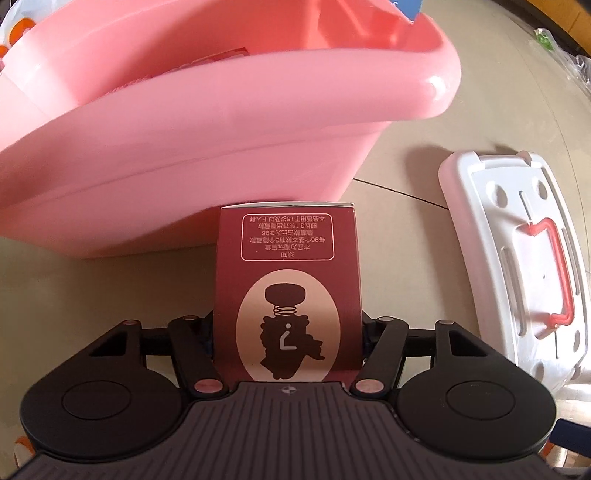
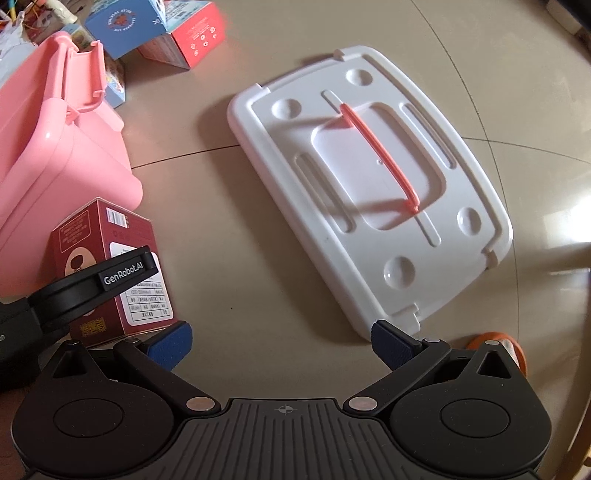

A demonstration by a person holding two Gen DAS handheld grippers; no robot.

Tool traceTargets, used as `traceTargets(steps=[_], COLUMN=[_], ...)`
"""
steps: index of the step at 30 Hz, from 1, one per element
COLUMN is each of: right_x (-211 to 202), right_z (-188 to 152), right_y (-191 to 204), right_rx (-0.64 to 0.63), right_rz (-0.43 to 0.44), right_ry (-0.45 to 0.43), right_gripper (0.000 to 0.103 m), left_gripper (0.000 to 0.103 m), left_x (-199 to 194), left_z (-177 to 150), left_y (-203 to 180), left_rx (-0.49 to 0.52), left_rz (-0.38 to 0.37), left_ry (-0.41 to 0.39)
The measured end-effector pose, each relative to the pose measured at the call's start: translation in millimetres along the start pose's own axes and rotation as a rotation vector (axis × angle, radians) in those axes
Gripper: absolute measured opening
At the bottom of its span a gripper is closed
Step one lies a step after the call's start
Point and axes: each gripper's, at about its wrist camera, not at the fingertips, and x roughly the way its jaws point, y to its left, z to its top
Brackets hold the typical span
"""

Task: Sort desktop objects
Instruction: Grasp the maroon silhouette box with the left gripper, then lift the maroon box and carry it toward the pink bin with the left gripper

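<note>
Two grippers over a beige floor — left gripper point(image 1: 287, 325) clamped on a maroon carton point(image 1: 287, 280) beside the pink bin point(image 1: 221, 122), right gripper point(image 2: 280, 345) spread wide, holding nothing, near the white lid point(image 2: 369, 206).

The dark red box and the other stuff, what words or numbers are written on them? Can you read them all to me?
"GenRobot.AI": on the left gripper's black finger, seen from the right wrist view.
"?": on the silhouette figure on the dark red box.
Framed Chinese text on that box: upside down; only "96" and "15" read surely.
Barcode and white label table on the box's side: too small.
Blue box and red box: print too blurred.
</note>
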Motion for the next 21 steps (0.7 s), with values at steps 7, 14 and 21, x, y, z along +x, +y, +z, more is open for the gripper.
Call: traceTargets(steps=[7,14,21], right_x=[-1.5,-2.1,-15.5], right_z=[-2.3,-9.4,-22.2], right_y=[-3.9,-5.4,-15.9], right_rx=[0.018,-0.022,-0.05], right_rz=[-0.006,-0.036,-0.04], right_ry=[0.01,0.036,0.056], right_gripper=[0.102,0.102,0.102], left_gripper=[0.064,0.064,0.064], left_x=[-7.2,-25.0,-50.9], left_z=[-13.3,-33.9,-50.4], left_y=[-1.6,4.2,23.1], left_rx=[0.002,-0.022,-0.036], left_rz=[0.01,0.024,0.038], left_ry=[0.046,0.09,0.066])
